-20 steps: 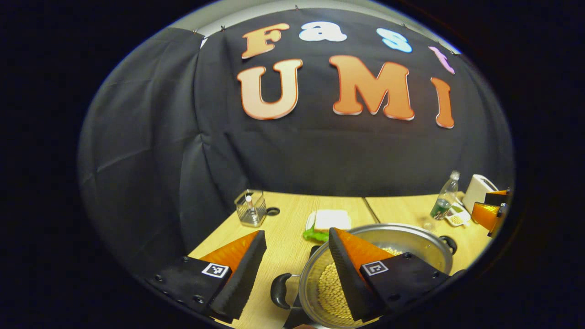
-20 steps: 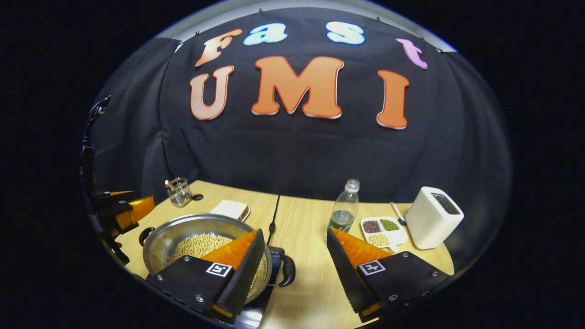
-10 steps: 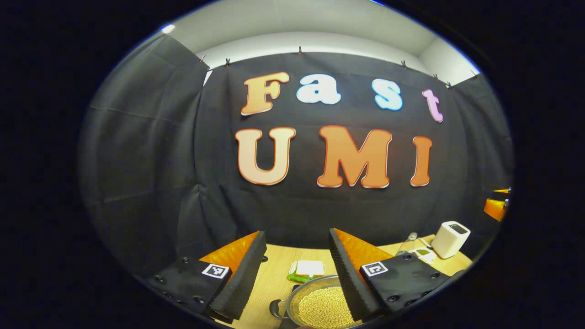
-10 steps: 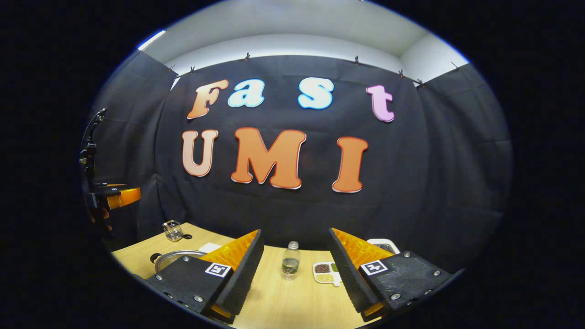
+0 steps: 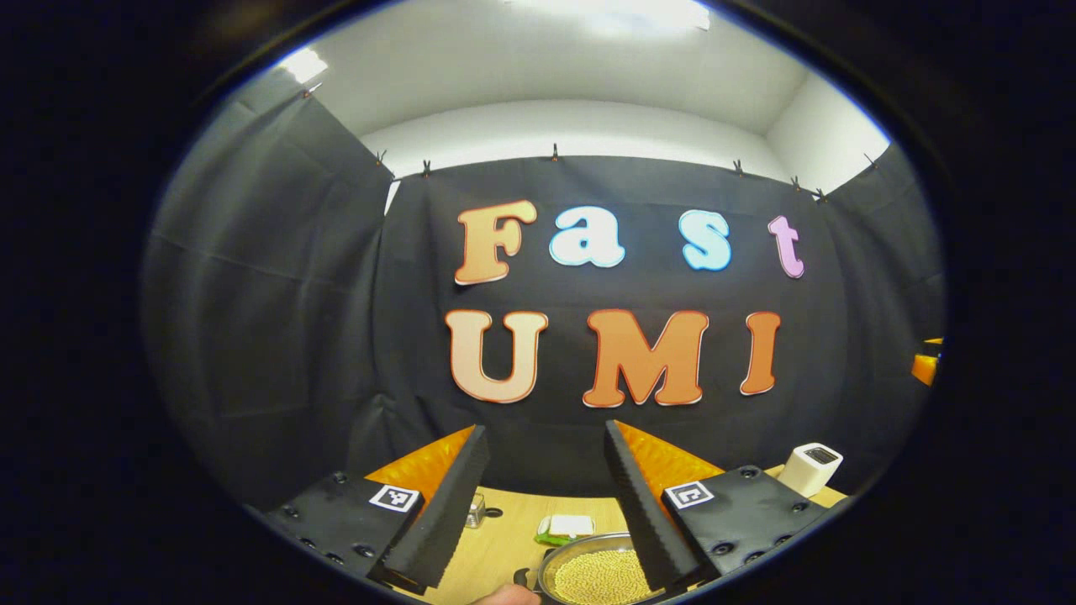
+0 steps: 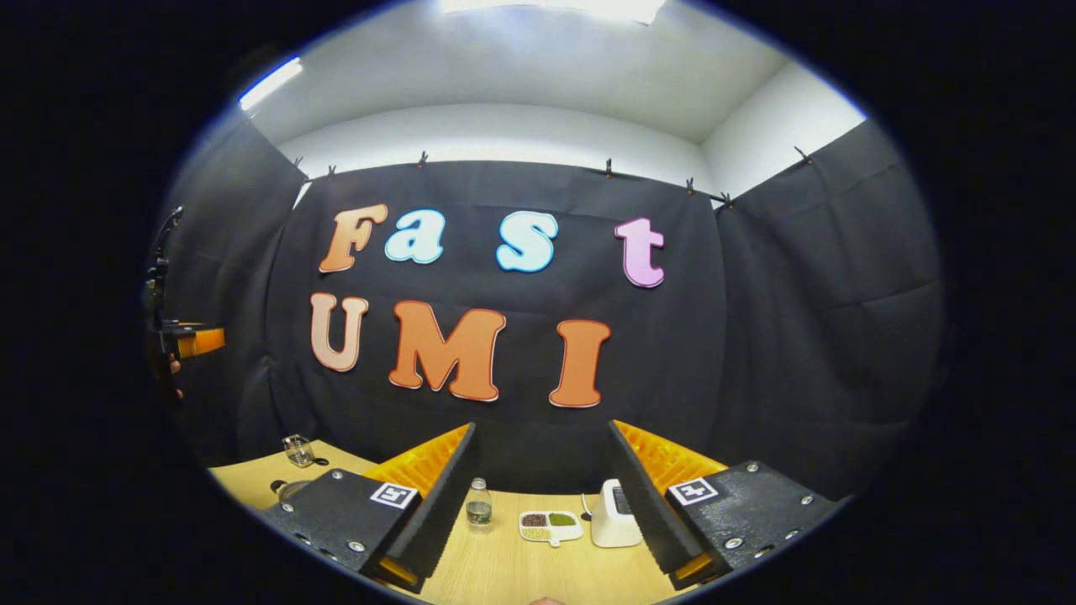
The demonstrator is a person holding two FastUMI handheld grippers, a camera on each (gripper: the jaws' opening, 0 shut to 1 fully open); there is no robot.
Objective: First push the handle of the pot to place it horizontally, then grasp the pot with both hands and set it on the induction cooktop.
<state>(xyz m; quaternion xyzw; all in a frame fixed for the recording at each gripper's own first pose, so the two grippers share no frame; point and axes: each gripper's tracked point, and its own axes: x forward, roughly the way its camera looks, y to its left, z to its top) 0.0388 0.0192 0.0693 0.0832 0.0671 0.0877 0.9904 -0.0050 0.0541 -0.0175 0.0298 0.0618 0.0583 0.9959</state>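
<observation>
Fingers of the left gripper (image 5: 542,437) are spread wide, nothing held between them, raised well above the table (image 5: 504,542). Below and between them the pot (image 5: 597,571) is seen on the table, filled with pale beans, its near side partly hidden by the right-hand finger. A white-and-green item (image 5: 567,528) is seen behind the pot, a glass container (image 5: 476,509) to its left, a white box (image 5: 809,467) far right. The right gripper (image 6: 542,437) is likewise held wide apart and empty; between its fingers a bottle (image 6: 478,506), a divided dish (image 6: 551,525) and the white box are framed.
</observation>
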